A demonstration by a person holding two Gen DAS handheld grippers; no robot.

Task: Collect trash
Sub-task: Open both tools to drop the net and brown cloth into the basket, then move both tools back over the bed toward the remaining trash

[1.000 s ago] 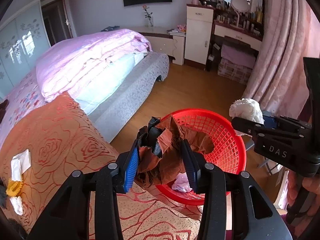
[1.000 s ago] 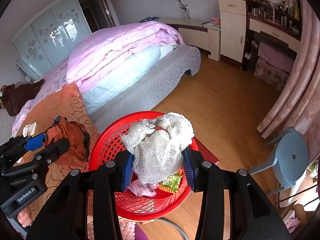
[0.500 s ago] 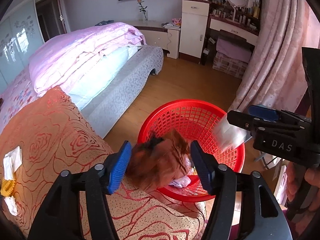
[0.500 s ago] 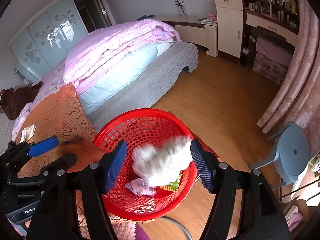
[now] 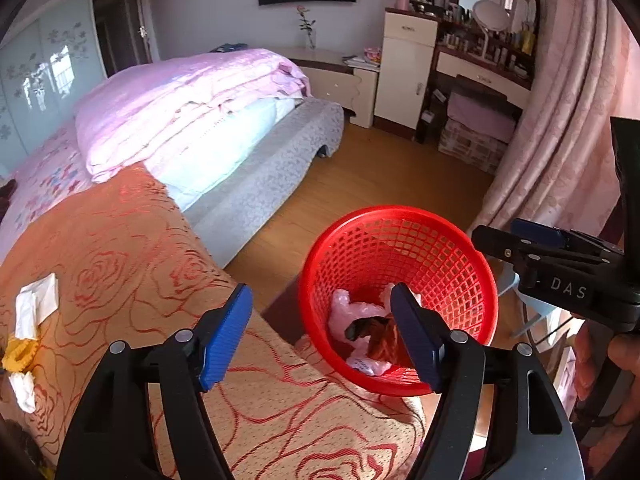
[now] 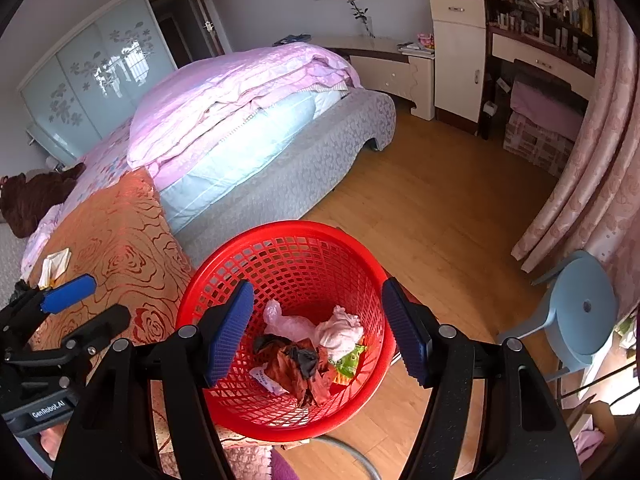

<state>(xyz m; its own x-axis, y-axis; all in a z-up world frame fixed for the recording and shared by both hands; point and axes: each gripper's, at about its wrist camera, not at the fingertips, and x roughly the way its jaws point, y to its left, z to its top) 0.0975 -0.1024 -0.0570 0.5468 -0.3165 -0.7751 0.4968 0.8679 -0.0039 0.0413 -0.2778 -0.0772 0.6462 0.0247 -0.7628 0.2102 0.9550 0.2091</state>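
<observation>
**Inspector:** Report the container.

**Operator:** I see the red basket (image 6: 288,264) standing on the wooden floor (image 6: 432,216) beside the bed (image 6: 256,176). Inside lie a crumpled brown wrapper (image 6: 298,368), a white mesh wad (image 6: 340,330), a pink plastic bag (image 6: 286,322) and a green packet (image 6: 350,362).

**Inspector:** Changes?

**Operator:** A second ago my left tongs (image 5: 322,334) clamped the brown wrapper and my right tongs (image 6: 316,330) the mesh wad. Both pieces now lie in the basket. The left jaws have just been opening; both pairs stand apart with nothing between the pads.

**Inspector:** Pose?

**Operator:** Both tongs point steeply down over the basket, the left over the orange rose-patterned blanket (image 5: 120,280). White tissue (image 5: 36,304) and a yellow scrap (image 5: 18,354) lie on that blanket.
</observation>
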